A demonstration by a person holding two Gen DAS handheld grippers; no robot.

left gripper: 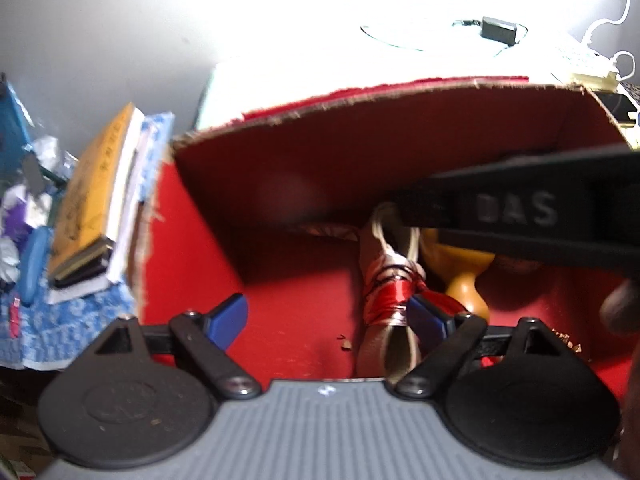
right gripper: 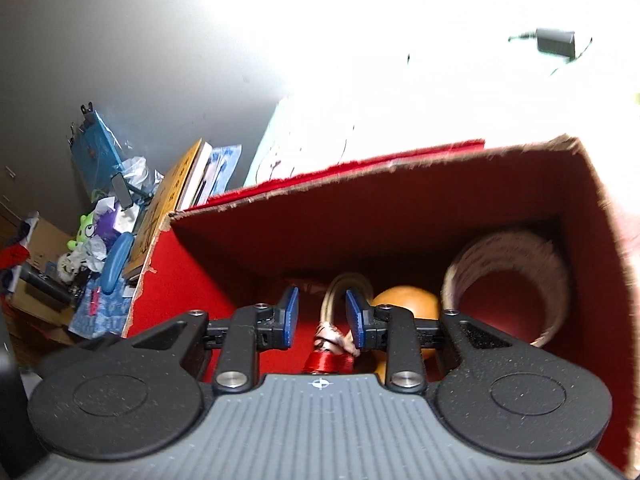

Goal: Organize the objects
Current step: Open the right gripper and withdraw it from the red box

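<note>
A cardboard box (left gripper: pixel 280 168) (right gripper: pixel 360 216) with a red lining stands open in front of both grippers. On its floor lies a beige strap bundle (left gripper: pixel 386 292) (right gripper: pixel 330 360) tied with red ribbon, and beside it an orange wooden gourd (left gripper: pixel 466 288) (right gripper: pixel 404 304). A white roll (right gripper: pixel 508 248) lies in the box's right corner. My left gripper (left gripper: pixel 328 316) is open wide, its right pad against the bundle's ribbon. My right gripper (right gripper: pixel 323 318) hangs over the bundle's looped end, jaws narrow, with a gap at the left pad. Its black housing (left gripper: pixel 516 208) crosses the left wrist view.
Left of the box is a stack of books (left gripper: pixel 96 200) (right gripper: pixel 176 196) on a blue patterned cloth (left gripper: pixel 60 328), with toys and crumpled wrappers (right gripper: pixel 92 240) beyond. A black adapter with its cable (left gripper: pixel 498 30) (right gripper: pixel 554 42) lies on the bright white surface behind.
</note>
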